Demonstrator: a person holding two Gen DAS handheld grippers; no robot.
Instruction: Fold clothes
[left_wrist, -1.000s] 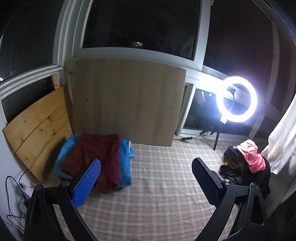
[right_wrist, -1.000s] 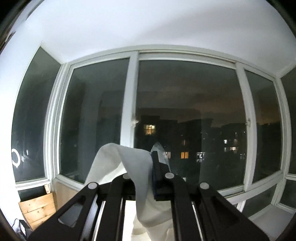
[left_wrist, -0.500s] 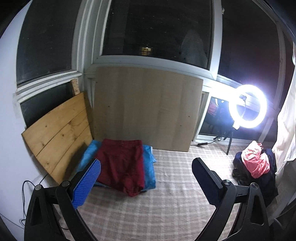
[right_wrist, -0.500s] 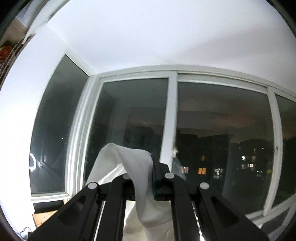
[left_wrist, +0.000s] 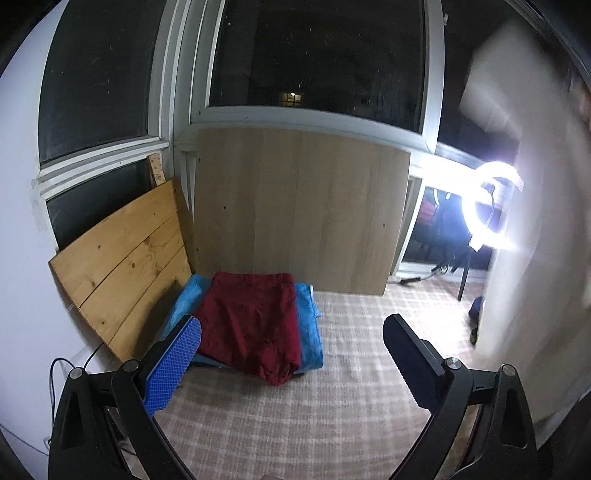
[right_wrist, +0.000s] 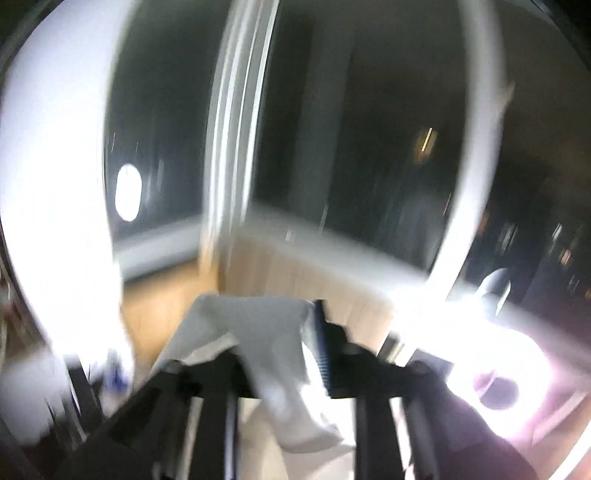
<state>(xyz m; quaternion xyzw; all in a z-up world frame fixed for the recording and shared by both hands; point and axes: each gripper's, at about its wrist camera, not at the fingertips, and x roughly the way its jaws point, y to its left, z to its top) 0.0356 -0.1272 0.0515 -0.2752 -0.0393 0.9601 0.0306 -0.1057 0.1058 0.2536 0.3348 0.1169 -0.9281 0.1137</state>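
Both views blur the white cloth (right_wrist: 258, 332); right gripper (right_wrist: 273, 350) fingers just parting around it, left gripper (left_wrist: 291, 343) spread.

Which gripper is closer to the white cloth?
Right. The white cloth lies between the fingers of the right gripper, whose jaws have just been opening. The left gripper is open and empty, with the cloth off to its side.

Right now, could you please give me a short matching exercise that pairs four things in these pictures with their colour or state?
Things:
1. dark red garment
2. blue cloth
3. white cloth
4. left tongs

Descriptions:
A. open, holding nothing
B. draped between the right tongs
C. spread on top of another cloth
D. lying under another garment

Pairs: 1-C, 2-D, 3-B, 4-A
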